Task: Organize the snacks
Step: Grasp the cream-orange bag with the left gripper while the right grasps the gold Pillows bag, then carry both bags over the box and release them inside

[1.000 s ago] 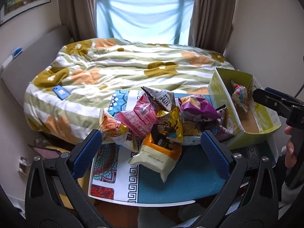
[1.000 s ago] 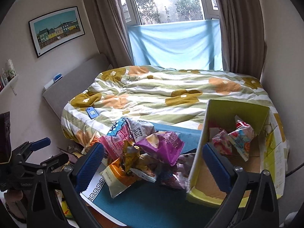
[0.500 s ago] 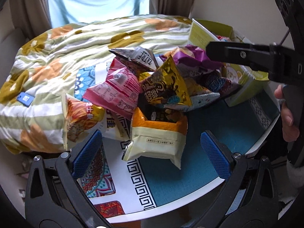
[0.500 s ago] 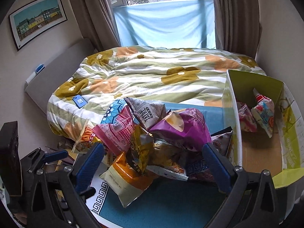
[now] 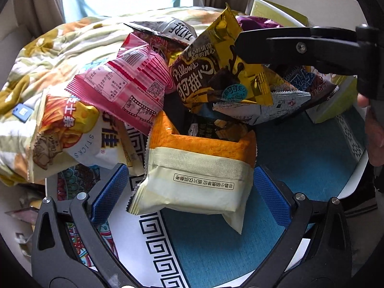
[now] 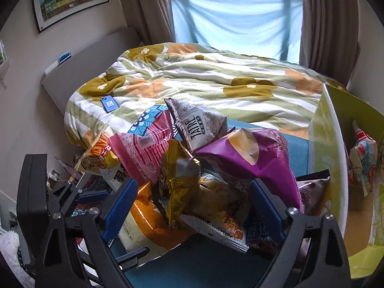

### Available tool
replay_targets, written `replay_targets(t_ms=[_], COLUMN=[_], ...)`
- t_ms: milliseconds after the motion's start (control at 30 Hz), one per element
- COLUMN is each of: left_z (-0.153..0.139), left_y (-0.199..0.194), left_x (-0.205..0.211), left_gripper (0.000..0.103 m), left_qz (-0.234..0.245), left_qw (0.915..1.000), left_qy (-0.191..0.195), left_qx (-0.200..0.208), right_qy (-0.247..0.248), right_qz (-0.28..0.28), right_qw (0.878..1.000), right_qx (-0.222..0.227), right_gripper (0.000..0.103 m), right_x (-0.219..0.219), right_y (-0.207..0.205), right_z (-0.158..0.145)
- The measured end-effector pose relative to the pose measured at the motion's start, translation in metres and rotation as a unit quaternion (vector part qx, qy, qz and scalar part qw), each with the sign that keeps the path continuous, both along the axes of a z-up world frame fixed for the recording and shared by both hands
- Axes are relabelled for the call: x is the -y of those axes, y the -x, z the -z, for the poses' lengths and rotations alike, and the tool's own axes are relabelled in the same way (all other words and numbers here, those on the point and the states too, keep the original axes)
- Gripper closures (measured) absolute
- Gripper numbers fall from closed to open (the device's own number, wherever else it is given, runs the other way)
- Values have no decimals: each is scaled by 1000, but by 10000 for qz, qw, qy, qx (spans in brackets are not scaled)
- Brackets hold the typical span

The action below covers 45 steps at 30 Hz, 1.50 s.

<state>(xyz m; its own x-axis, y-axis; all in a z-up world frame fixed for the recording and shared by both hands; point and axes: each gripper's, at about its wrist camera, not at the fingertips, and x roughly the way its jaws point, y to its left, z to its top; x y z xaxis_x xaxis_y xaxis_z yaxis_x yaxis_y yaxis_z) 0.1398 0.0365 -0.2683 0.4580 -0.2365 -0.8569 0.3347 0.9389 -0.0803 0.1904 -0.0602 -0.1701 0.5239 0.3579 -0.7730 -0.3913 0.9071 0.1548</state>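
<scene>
Now both grippers tilt down over the snack pile on the blue table [image 5: 300,158]. The left gripper [image 5: 189,192] stands open astride the cream and orange packet [image 5: 199,180]; the right gripper [image 6: 192,206] is closing around the gold packet [image 6: 180,187], pads not yet touching.

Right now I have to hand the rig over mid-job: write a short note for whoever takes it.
Left gripper: open, jaws either side of the orange-and-cream bag at the front of the pile, not pressing it.
Right gripper: jaws closing around the gold bag, pads not yet on it.
Snack pile sits on the blue mat; the green box stands on its right.
Done: a couple of packets are in the box.
Left: box everything else, including the pink bag and the purple bag.
</scene>
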Motion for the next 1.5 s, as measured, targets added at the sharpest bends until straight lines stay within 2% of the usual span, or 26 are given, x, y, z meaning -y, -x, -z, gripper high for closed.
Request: replay_targets(t_ms=[167, 233, 500, 600, 633, 733, 1000, 1100, 1500], left_z=[14, 17, 15, 15, 15, 14, 4, 2, -19], left_y=[2, 2, -4, -12, -13, -12, -9, -2, 4], left_x=[10, 13, 19, 21, 20, 17, 18, 16, -3], left_gripper=[1, 1, 1, 4, 8, 17, 23, 24, 25], left_qz=[92, 103, 45, 16, 18, -29, -125, -137, -153], left_qw=[9998, 9997, 9993, 9994, 9994, 9994, 9993, 9992, 9996], left_qy=[-187, -240, -357, -290, -252, -243, -210, -216, -159], left_qx=[-3, -17, -133, -201, -218, -230, -291, -296, -185], right_qy=[125, 128, 78, 56, 46, 23, 13, 7, -72], right_qz=[-450, -589, -870, -945, -967, -1006, -1011, -958, -710], right_qw=[9989, 9981, 9960, 9953, 9950, 9944, 9939, 9942, 9964], right_qx=[-54, -139, -196, -218, -233, -314, -438, -495, -462], right_gripper=[22, 28, 29, 30, 32, 36, 44, 54, 56], right_x=[-9, -11, -19, -23, -24, -27, -33, -33, -32], right_y=[-6, -10, -24, -28, -30, -34, -41, -43, -30], right_z=[21, 28, 39, 43, 44, 49, 57, 58, 42])
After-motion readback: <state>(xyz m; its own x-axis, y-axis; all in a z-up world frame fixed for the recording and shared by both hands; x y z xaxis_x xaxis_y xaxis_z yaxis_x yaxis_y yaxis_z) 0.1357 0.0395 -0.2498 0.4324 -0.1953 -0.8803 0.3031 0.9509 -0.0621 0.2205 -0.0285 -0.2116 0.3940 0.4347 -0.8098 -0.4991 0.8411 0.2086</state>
